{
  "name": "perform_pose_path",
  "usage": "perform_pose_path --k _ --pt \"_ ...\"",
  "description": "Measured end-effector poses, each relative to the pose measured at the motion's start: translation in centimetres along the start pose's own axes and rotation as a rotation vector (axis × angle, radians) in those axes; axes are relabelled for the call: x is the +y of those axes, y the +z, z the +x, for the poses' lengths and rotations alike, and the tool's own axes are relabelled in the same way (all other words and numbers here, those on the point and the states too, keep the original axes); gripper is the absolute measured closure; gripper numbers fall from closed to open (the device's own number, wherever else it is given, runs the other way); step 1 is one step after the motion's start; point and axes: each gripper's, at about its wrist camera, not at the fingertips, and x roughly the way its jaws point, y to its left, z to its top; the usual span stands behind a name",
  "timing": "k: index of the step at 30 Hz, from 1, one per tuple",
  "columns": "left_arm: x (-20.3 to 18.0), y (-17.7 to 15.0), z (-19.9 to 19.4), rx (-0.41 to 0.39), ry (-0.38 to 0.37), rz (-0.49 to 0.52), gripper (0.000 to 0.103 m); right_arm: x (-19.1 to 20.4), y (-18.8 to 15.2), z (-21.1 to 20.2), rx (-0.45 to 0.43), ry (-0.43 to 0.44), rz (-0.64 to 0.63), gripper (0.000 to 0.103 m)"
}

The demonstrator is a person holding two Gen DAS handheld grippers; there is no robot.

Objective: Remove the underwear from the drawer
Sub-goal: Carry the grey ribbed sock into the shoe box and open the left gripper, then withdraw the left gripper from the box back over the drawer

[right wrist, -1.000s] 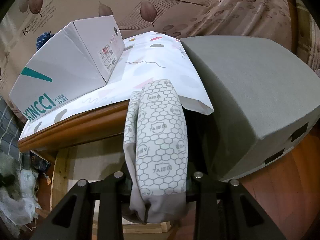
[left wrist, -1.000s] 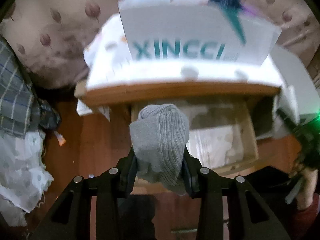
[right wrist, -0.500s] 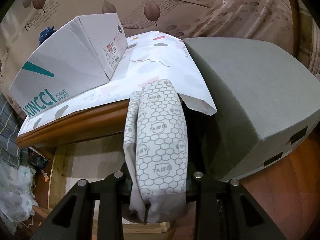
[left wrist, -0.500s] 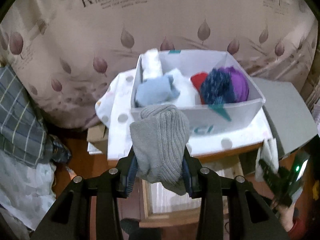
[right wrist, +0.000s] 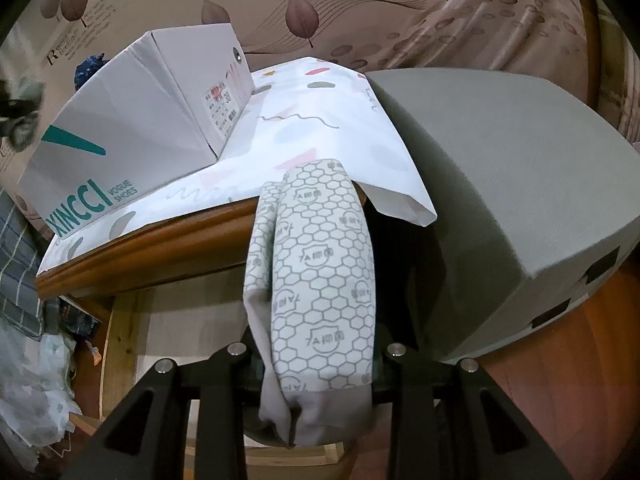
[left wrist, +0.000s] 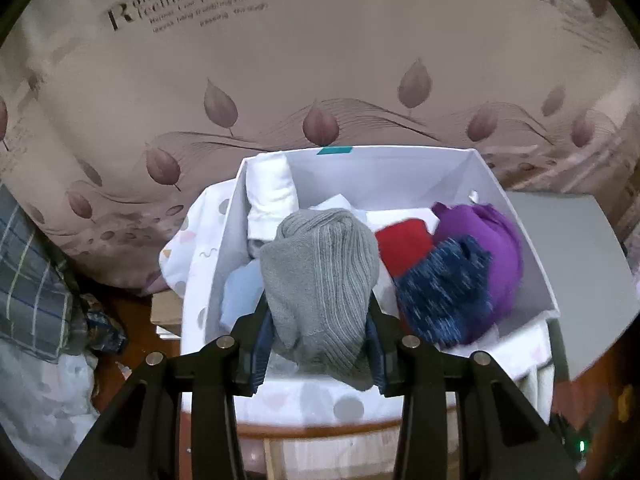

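Curtain (left wrist: 320,60): beige, leaf print, fills the background in both views.
Grey block (right wrist: 500,208): big grey box-shaped thing to the right of the nightstand, just beside it.
Nightstand (right wrist: 160,240): wooden top edge, covered by white patterned cloth (right wrist: 320,128); cloth corner hangs off the right end.
Drawer (right wrist: 192,320): pulled out below the nightstand top, pale inside, wooden side wall on the left.
Shoe box (left wrist: 400,172): white, open top, sits on the cloth; in it a purple item (left wrist: 492,240), dark blue knit (left wrist: 444,292), red item (left wrist: 404,244), white roll (left wrist: 268,196), light blue piece (left wrist: 240,292).
Patterned underwear (right wrist: 320,280): honeycomb print, grey waistband, held in front of the drawer, out of it.
Grey underwear (left wrist: 320,280): ribbed bundle, held above the shoe box's near side.
Right gripper (right wrist: 316,364): clamped on patterned underwear, pads pressing both sides.
Left gripper (left wrist: 318,344): clamped on grey underwear, blue pads against it.
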Motion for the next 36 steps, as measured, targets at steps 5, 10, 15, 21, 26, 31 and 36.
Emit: perform_pose_path --k 5,10,15,21,26,31,36 --pt "0.2 0.2 4.4 0.053 -0.026 -0.027 0.065 0.3 -0.1 0.3 0.016 0.006 -0.015 0.072" --pt "-1.1 -0.2 6.2 0.064 0.008 0.031 0.061 0.6 -0.1 0.5 0.019 0.003 -0.024 0.072" --pt "-2.3 -0.7 6.1 0.036 0.046 0.074 0.048 0.7 -0.1 0.6 0.022 0.005 -0.030 0.072" --pt "-1.3 -1.0 4.0 0.005 -0.013 0.001 0.039 0.8 -0.2 0.4 0.017 -0.001 -0.041 0.072" --pt "-0.3 -2.3 1.0 -0.045 -0.044 -0.043 0.035 0.9 -0.2 0.2 0.012 -0.001 -0.047 0.072" --pt "0.2 -5.6 -2.3 -0.139 0.044 -0.033 0.029 1.0 -0.3 0.1 0.002 -0.010 -0.057 0.072" --pt "1.2 -11.0 -3.2 -0.181 0.119 -0.071 0.029 1.3 -0.5 0.1 -0.010 -0.032 -0.081 0.072"
